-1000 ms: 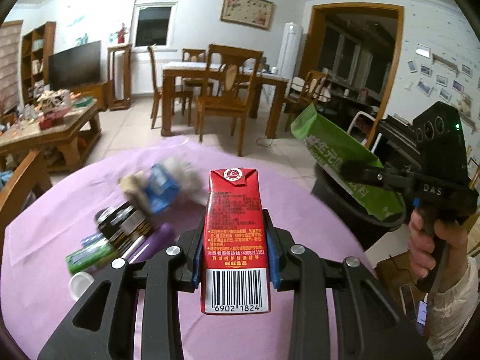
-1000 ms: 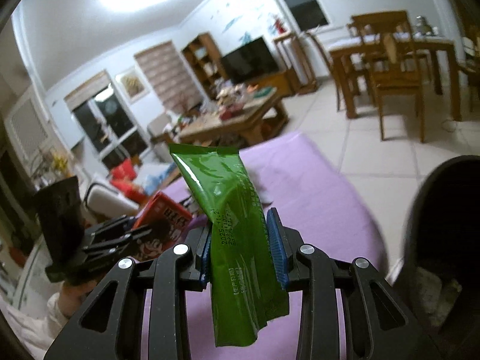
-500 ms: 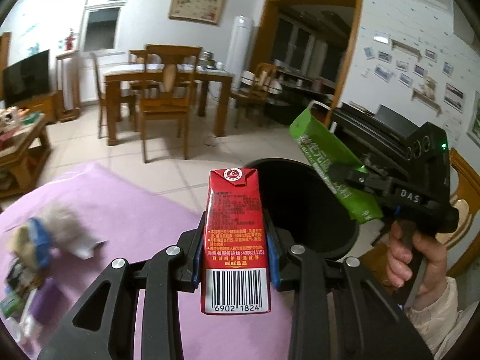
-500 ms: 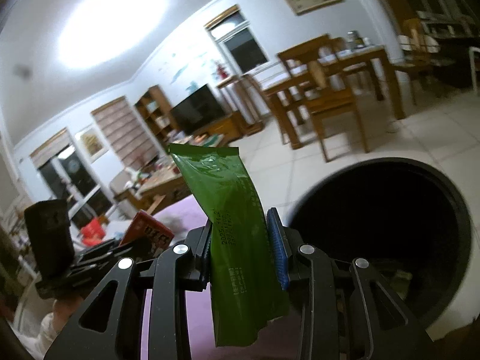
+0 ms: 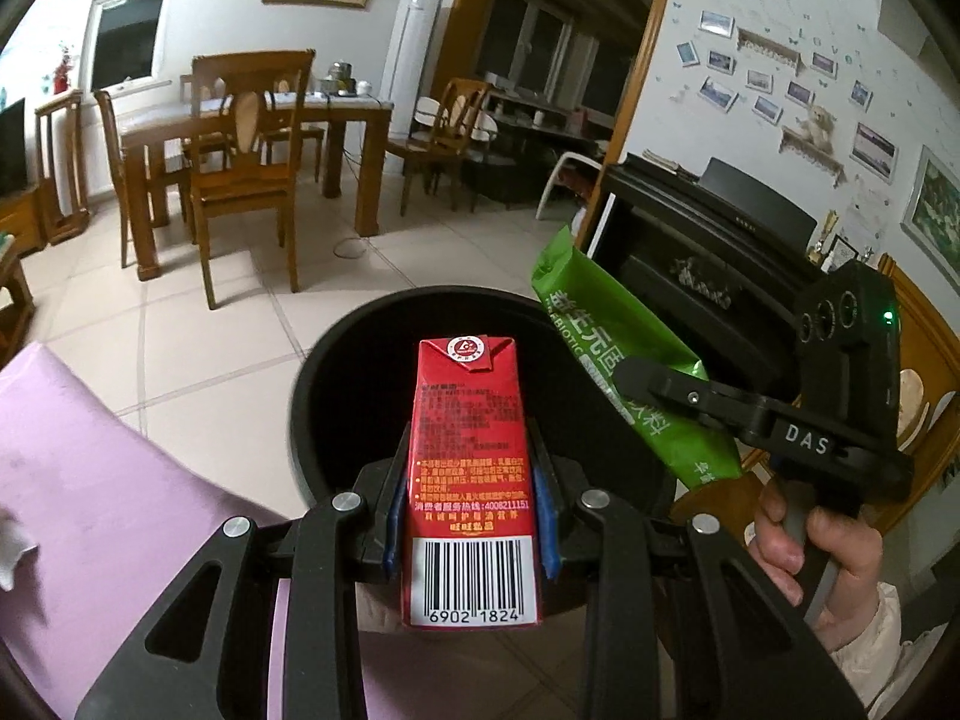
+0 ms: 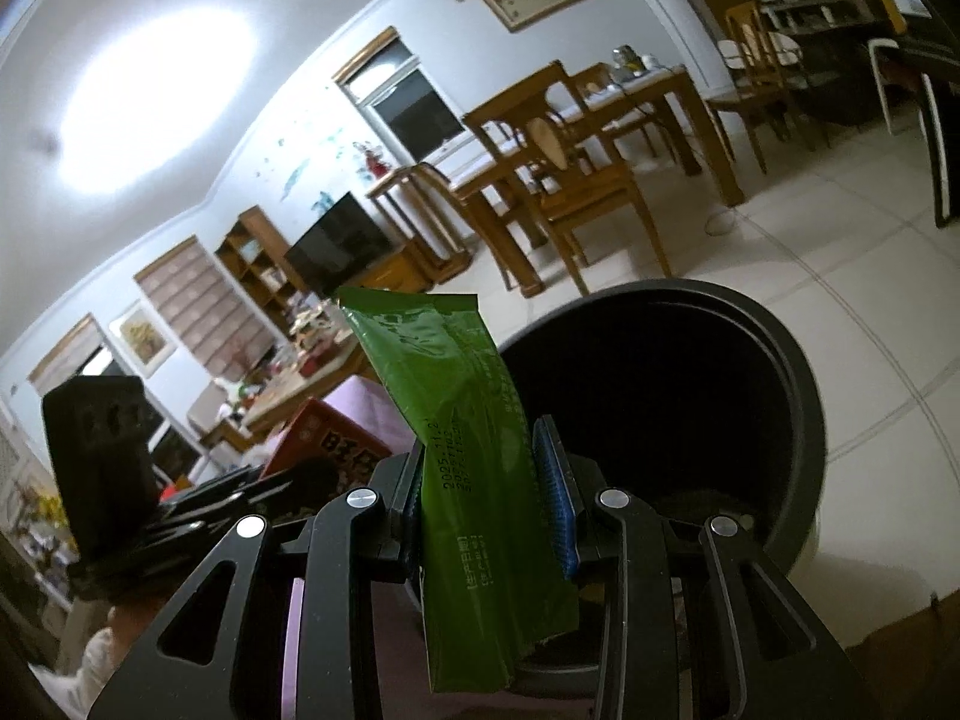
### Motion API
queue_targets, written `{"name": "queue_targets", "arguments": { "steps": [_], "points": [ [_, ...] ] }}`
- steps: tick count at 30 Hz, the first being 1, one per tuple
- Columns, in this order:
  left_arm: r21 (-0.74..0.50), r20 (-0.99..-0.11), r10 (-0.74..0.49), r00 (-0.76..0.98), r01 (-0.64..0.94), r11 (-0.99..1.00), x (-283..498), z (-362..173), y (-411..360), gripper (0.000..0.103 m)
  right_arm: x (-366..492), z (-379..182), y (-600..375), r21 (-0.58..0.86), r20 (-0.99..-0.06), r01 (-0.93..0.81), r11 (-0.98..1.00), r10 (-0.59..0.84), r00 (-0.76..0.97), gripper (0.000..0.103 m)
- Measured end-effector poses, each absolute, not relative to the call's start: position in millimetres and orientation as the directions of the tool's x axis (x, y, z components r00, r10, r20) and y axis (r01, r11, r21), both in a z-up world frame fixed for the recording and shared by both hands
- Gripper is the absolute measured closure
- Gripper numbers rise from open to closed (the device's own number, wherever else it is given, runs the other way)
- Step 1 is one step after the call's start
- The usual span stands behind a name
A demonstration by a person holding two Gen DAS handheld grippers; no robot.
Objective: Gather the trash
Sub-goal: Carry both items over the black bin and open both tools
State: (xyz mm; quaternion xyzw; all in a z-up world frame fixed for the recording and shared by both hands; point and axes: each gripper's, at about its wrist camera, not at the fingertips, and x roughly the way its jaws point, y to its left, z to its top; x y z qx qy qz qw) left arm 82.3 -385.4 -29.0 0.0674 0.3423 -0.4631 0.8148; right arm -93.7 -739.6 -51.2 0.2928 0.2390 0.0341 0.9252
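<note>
Now holding left gripper [image 5: 471, 516] clamped on red carton [image 5: 468, 474], poised above black bin [image 5: 336, 348] mouth for drop. Right gripper [image 6: 489, 516] pinching green pouch [image 6: 474, 456] tight, hovering over bin rim. Purple table [image 5: 108, 480] edge touching bin.

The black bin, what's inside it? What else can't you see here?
- Black bin: its inside is too dark in the left wrist view; in the right wrist view the green packet hides part.
- Red carton: its small print is blurred.
- White scrap: cut off by the picture's edge.
</note>
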Motion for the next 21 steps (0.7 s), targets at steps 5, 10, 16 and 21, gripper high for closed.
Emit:
{"name": "queue_targets", "arguments": {
  "steps": [5,10,16,21],
  "points": [
    [-0.208,-0.636,-0.702,0.319,0.806,0.554,83.8,-37.0,-403.9,0.071,-96.5,-61.0,-747.8,0.568,-0.430,0.090,0.818,0.202,0.880,0.070],
    [-0.210,-0.647,-0.696,0.312,0.805,0.555,87.1,-38.5,-412.1,0.069,-91.7,-64.2,-751.1,0.581,-0.436,0.097,0.808,0.208,0.876,0.068],
    [-0.220,-0.636,-0.696,0.332,0.787,0.577,85.4,-34.0,-400.6,0.040,-90.9,-55.8,-736.4,0.579,-0.441,0.108,0.808,0.198,0.875,0.053],
    [-0.225,-0.627,-0.696,0.350,0.774,0.592,86.2,-28.0,-382.2,0.040,-85.3,-47.7,-718.0,0.567,-0.440,0.104,0.817,0.194,0.877,0.047]
  ]
}}
